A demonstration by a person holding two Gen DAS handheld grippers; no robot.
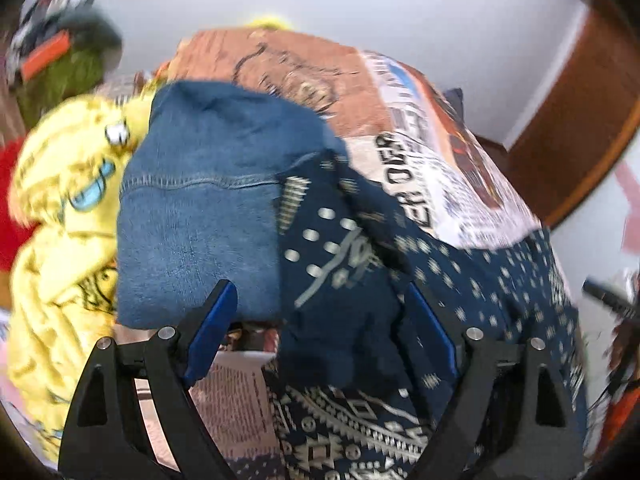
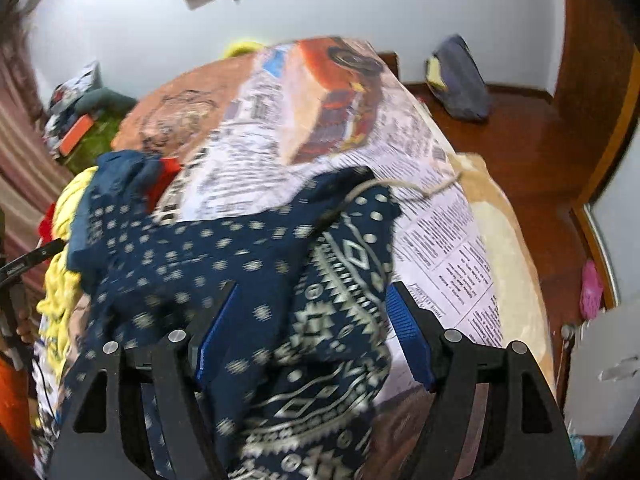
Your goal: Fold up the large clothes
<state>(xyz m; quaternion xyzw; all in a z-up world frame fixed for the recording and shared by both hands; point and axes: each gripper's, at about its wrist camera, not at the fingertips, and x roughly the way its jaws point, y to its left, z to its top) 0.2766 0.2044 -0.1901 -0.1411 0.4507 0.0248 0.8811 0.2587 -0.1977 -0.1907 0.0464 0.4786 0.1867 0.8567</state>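
Note:
A navy garment with white dots and geometric bands (image 1: 472, 304) lies rumpled on the newspaper-print bedsheet (image 1: 424, 160); it also shows in the right wrist view (image 2: 256, 264). My left gripper (image 1: 320, 300) is open, its blue-padded fingers (image 1: 212, 332) spread around a bunched fold of the navy garment, next to folded blue jeans (image 1: 200, 208). My right gripper (image 2: 312, 300) is open too, fingers (image 2: 408, 332) either side of the patterned cloth. A cord drawstring (image 2: 400, 188) trails from the garment onto the sheet (image 2: 452, 264).
A yellow printed garment (image 1: 60, 240) lies left of the jeans. A red cloth (image 1: 8, 208) sits at the far left. Beside the bed are a wooden floor (image 2: 520, 152) with a grey bag (image 2: 460, 80) and a wooden door frame (image 1: 568, 128).

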